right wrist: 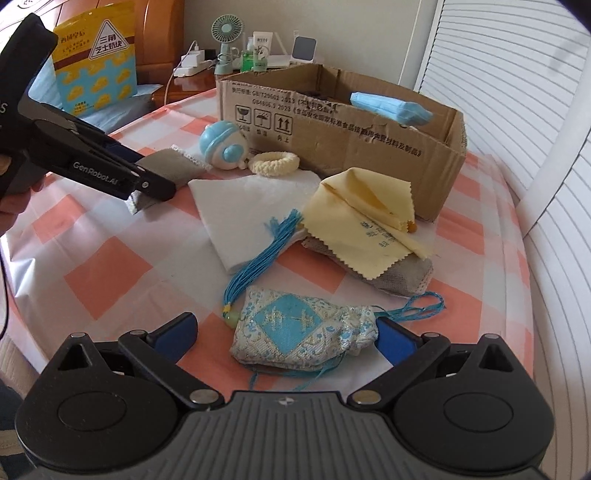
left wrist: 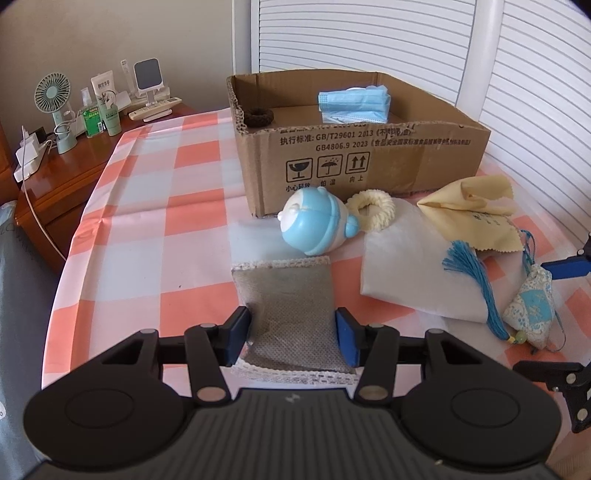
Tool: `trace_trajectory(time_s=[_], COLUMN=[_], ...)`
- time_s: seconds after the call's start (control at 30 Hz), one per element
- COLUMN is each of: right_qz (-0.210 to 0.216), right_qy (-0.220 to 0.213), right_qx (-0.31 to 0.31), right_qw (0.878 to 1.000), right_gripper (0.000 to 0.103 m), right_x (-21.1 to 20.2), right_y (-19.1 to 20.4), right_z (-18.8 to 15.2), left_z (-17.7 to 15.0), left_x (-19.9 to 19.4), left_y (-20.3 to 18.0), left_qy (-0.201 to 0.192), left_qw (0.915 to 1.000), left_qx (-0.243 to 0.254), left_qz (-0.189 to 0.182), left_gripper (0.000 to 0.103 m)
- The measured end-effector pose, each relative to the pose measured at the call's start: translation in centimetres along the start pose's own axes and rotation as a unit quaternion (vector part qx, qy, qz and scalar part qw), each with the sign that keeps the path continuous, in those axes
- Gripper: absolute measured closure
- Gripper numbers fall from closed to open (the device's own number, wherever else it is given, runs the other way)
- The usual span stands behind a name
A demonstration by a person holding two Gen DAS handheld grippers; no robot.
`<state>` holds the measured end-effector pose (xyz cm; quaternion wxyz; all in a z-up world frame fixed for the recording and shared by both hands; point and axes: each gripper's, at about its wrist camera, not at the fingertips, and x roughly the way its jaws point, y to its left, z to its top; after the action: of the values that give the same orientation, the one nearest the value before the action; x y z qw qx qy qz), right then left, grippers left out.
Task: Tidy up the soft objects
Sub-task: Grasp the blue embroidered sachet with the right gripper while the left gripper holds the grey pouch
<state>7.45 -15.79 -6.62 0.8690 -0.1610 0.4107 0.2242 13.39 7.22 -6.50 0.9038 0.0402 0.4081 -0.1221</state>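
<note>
— Two pouches in play: my left gripper (left wrist: 291, 334) pinches the grey mesh pouch with lace edging (left wrist: 291, 295) across its width, its long axis running away toward the open cardboard box (left wrist: 369, 155).

— And the right?

— Right gripper (right wrist: 284, 338) spread, straddling the blue-and-white brocade sachet (right wrist: 303, 332) lying crosswise; whether the pads touch it, I can't say. A second grey pouch hides under the yellow cloth (right wrist: 362, 221).

Daylit room: beige wall (left wrist: 110, 33), white louvred doors (left wrist: 369, 37), wooden nightstand (left wrist: 74, 173).
</note>
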Motion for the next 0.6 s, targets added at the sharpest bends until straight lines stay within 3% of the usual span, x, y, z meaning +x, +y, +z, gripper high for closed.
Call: trace_trajectory(time_s=[0.1,0.23,0.4,0.6], right_qz=[0.038,0.007,0.011,0.072], right_qy=[0.006,-0.004,-0.005,0.02], right_qx=[-0.011,-0.031,-0.054,-0.033], right_qw=[0.999,0.999,0.998,0.997], right_gripper=[0.0,0.0,0.001,0.001], right_x=[-0.5,-0.3,0.4,-0.2], right_y=[0.7,1.1,0.8,0.8], right_z=[-0.2,0.0,0.5,0.1], left_z=[-0.1,-0.1,0.0,0.0], left_x=[-0.1,-0.1,-0.1,-0.1], left_y=[0.0,0.1,0.1,0.1], left_qy=[0.0,0.001,0.001,0.002], left_qw=[1.0,1.0,1.0,1.0], left_qx=[0.0,0.001,0.003,0.003], left_qz=[-0.001,-0.003,-0.003,-0.003], left_gripper=[0.053,0.053,0.053,0.053])
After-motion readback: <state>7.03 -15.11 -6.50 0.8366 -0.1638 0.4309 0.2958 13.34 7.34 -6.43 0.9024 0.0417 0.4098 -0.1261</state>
